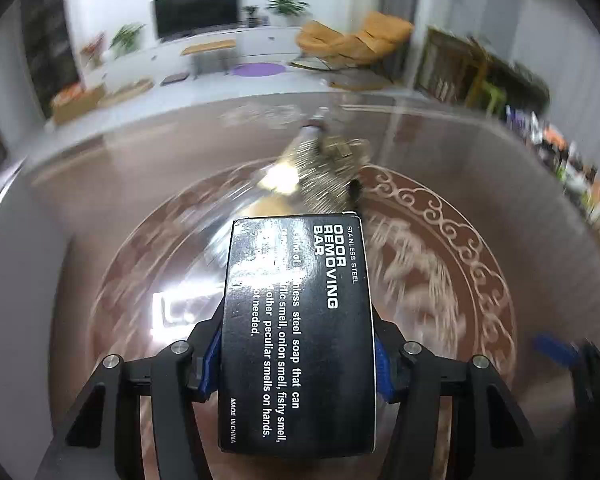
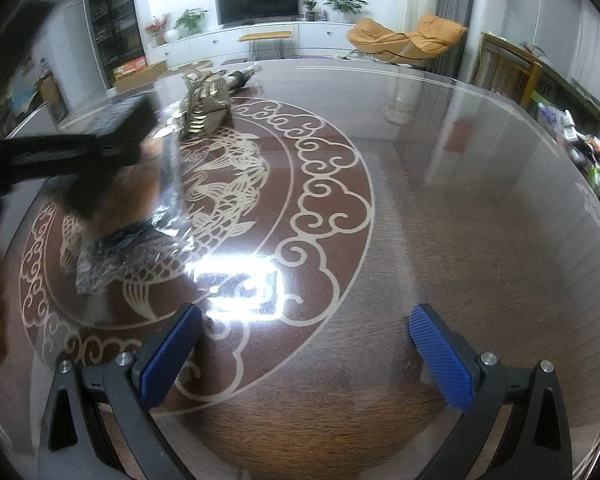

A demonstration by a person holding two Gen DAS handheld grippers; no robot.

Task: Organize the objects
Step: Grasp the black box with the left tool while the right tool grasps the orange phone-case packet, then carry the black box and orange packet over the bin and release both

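Observation:
My left gripper point(image 1: 298, 364) is shut on a black box point(image 1: 298, 336) printed "Odor Removing Bar" and holds it above the round glass-topped table point(image 1: 480, 184). The box and left gripper show blurred at the left of the right wrist view point(image 2: 116, 120). A golden scaly ornament point(image 1: 328, 168) lies beyond the box; it also shows in the right wrist view point(image 2: 206, 104). A clear plastic packet with dark contents point(image 2: 128, 248) lies left of centre. My right gripper point(image 2: 304, 344) is open and empty over the table's near part.
A dark cylindrical object point(image 2: 240, 77) lies behind the ornament near the far table edge. A shelf with small items point(image 2: 580, 140) stands to the right. Beyond the table are a TV point(image 2: 256, 0) and an orange lounge chair point(image 2: 404, 40).

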